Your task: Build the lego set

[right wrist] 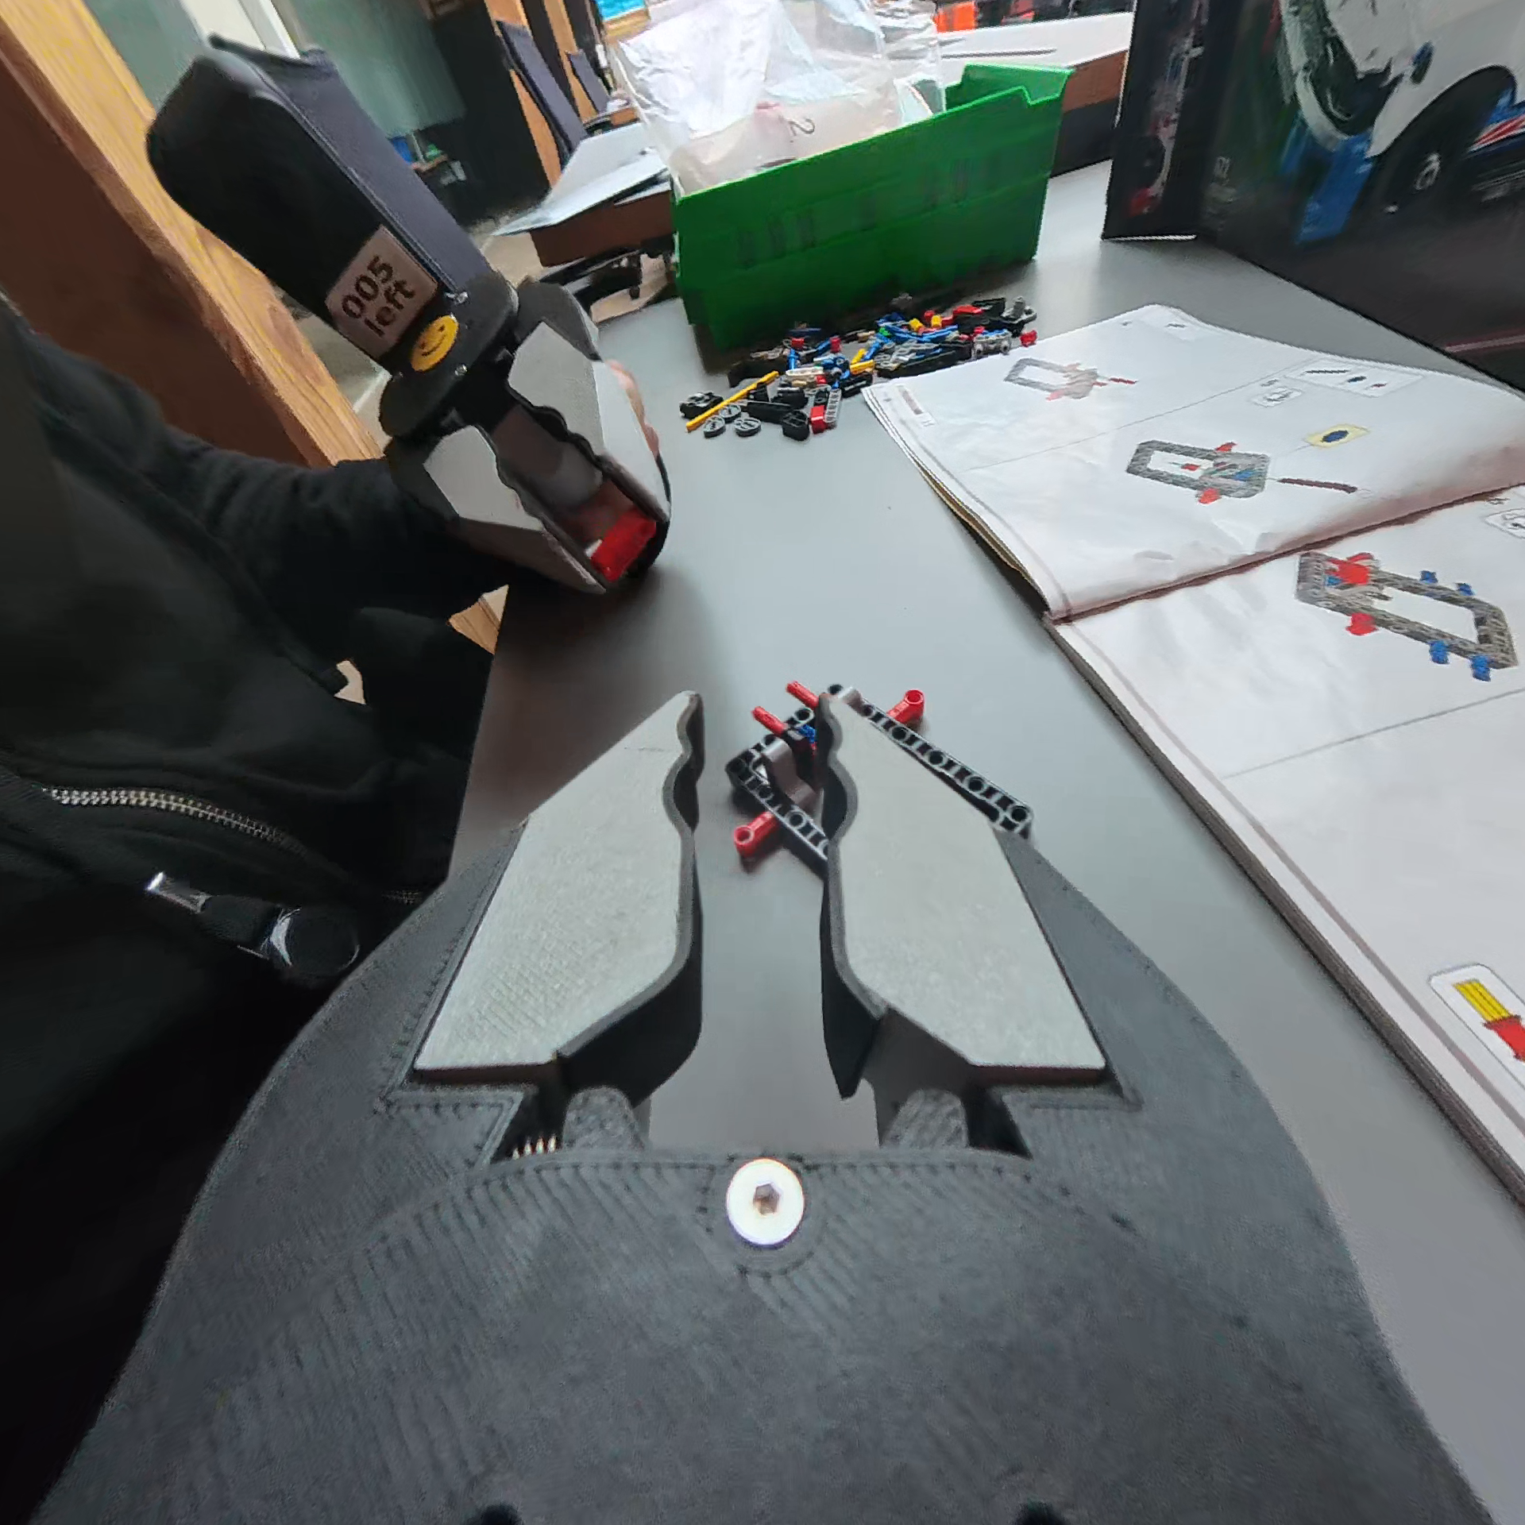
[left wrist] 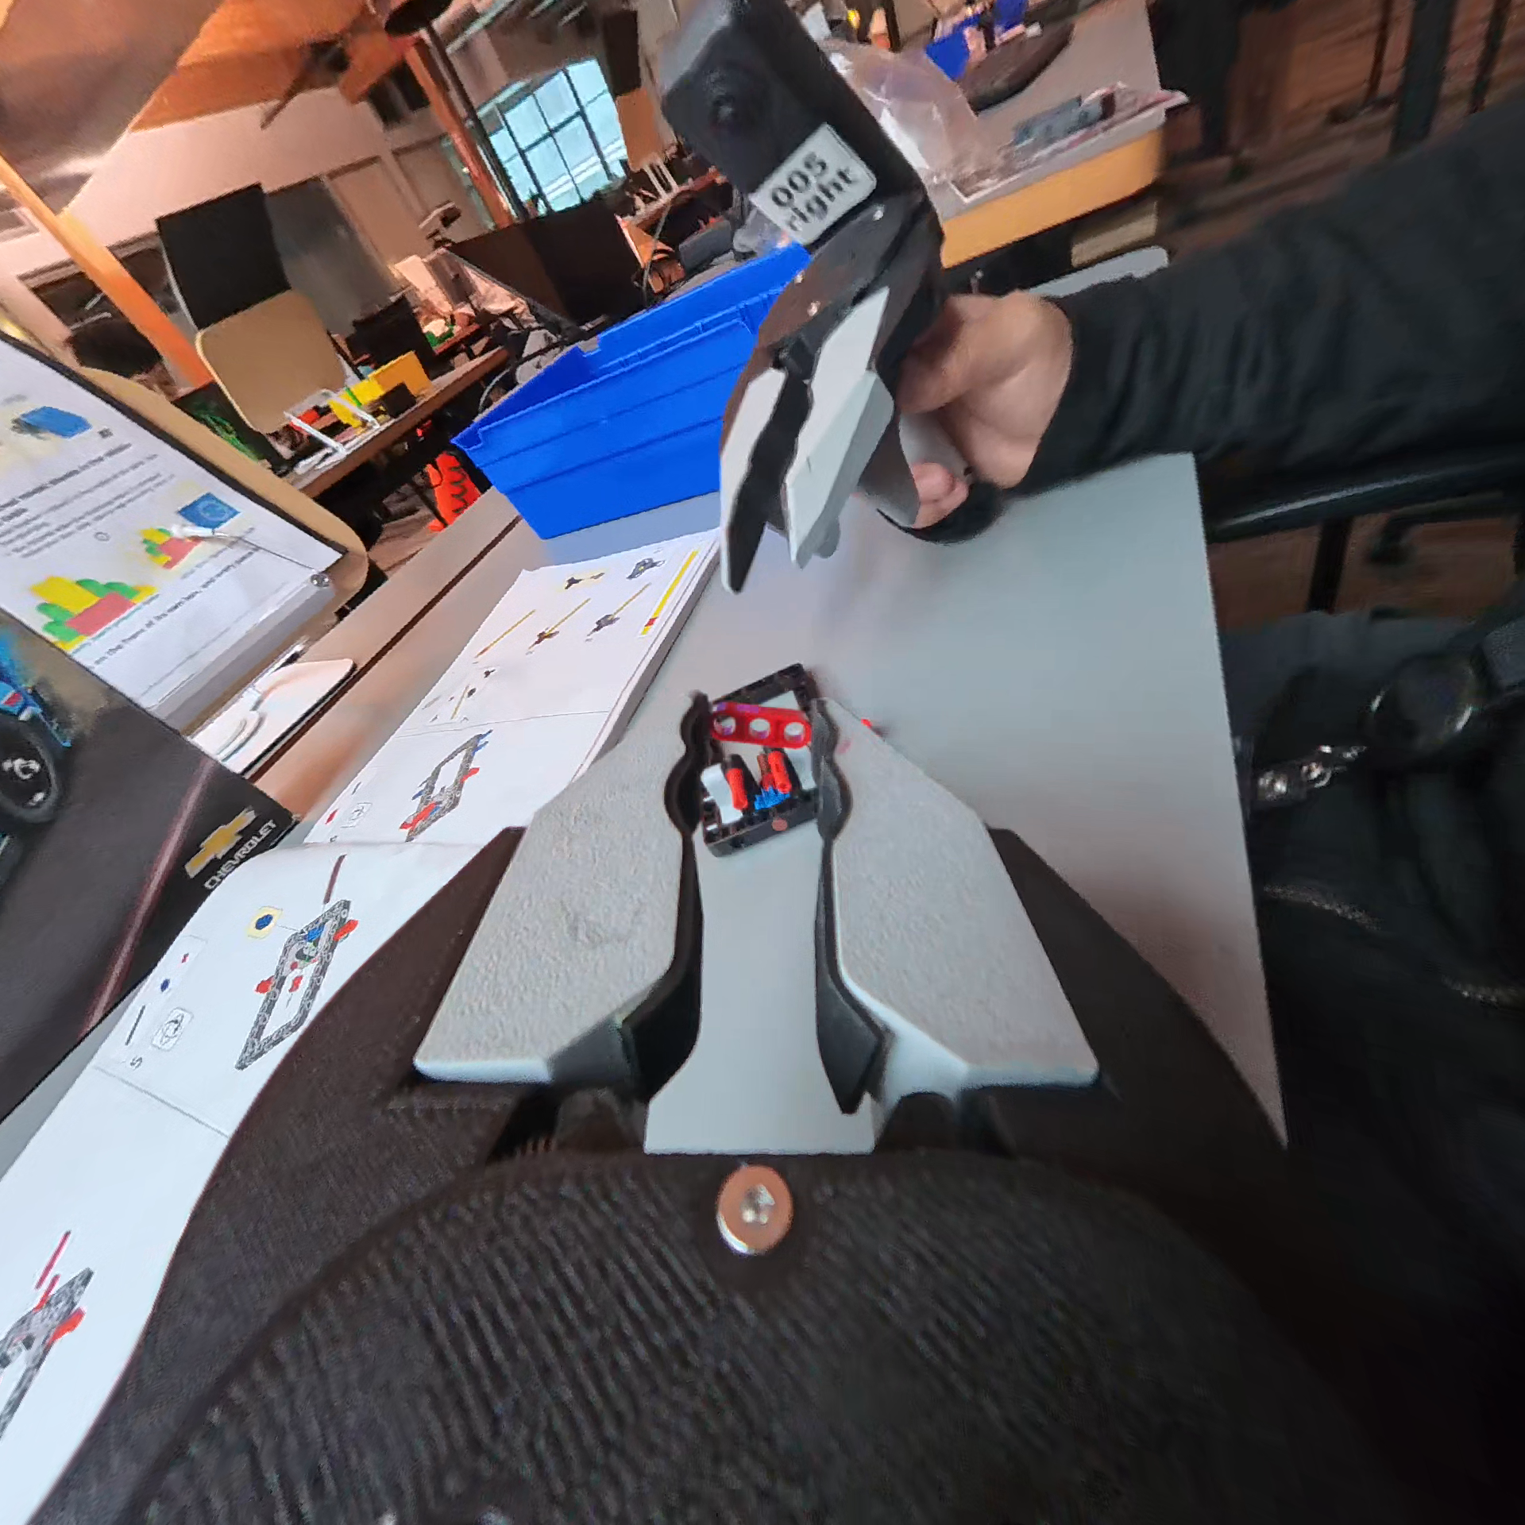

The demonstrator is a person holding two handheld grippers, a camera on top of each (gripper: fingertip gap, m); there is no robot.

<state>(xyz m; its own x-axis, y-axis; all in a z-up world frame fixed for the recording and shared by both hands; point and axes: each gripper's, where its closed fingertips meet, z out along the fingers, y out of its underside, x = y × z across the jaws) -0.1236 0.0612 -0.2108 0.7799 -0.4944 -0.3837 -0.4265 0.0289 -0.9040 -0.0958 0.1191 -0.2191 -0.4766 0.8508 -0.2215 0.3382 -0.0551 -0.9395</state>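
My left gripper (left wrist: 759, 718) is shut on a small black frame assembly (left wrist: 755, 792) with a red three-hole beam (left wrist: 759, 728) and red pins inside. It also shows in the right wrist view (right wrist: 627, 553), low over the dark table near its left edge, with the red part (right wrist: 620, 549) between its fingers. My right gripper (right wrist: 759, 714) is open and empty, hovering just above a long black beam frame (right wrist: 932, 763) with red pins (right wrist: 755, 833) lying on the table. In the left wrist view the right gripper (left wrist: 776, 557) hangs above and beyond the held assembly.
A pile of loose pieces (right wrist: 858, 363) lies before a green bin (right wrist: 866, 214). An open instruction booklet (right wrist: 1196, 495) lies to the right, the set's box (right wrist: 1320, 124) behind it. A blue bin (left wrist: 627, 413) and a display stand (left wrist: 124, 536) stand across the table. The gap from one gripper's tips to the other's is roughly 8 cm.
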